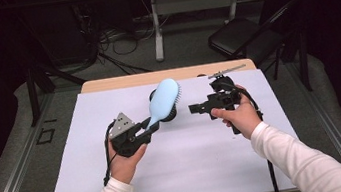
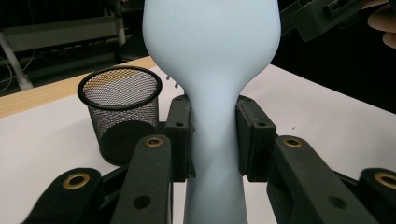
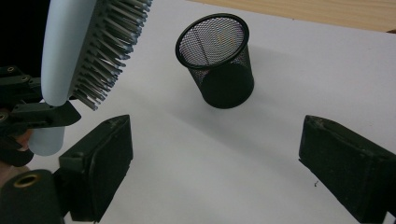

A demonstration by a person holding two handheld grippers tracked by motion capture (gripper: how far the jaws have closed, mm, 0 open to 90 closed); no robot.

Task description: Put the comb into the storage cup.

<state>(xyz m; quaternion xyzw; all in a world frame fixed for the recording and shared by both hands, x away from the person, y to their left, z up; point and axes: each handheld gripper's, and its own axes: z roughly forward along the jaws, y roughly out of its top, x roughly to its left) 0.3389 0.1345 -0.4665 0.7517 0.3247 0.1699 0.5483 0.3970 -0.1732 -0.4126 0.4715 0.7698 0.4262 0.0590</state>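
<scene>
The pale blue plastic hairbrush (image 1: 163, 101) with its rows of grey bristles was held off the table, its narrow handle pinched between the two black jaws of the left gripper (image 2: 214, 135), which pressed on it from either side; its broad oval head rose up and away from the person, toward the far edge of the table, tilted over the black wire-mesh cup (image 3: 216, 59). That round cup stood upright and open-mouthed on the white sheet (image 1: 188, 164), near the middle of the far edge and just behind the brush head in the high view, with nothing visible inside it. The bristles faced the right gripper (image 3: 212, 168), whose jaws stood spread wide with nothing between them, aimed down at the sheet and the cup from the right-hand side and well apart from both. The white sheet covered most of the tan wooden table (image 1: 106, 84), leaving a bare strip along the far edge. The step in hand appeared to be carrying the brush to the cup. The next move would likely call for bringing the brush over the cup's mouth, tipping it so that one end pointed down, lowering it inside the rim, and only then easing the jaws apart, while the free gripper could steady the light cup against tipping.
</scene>
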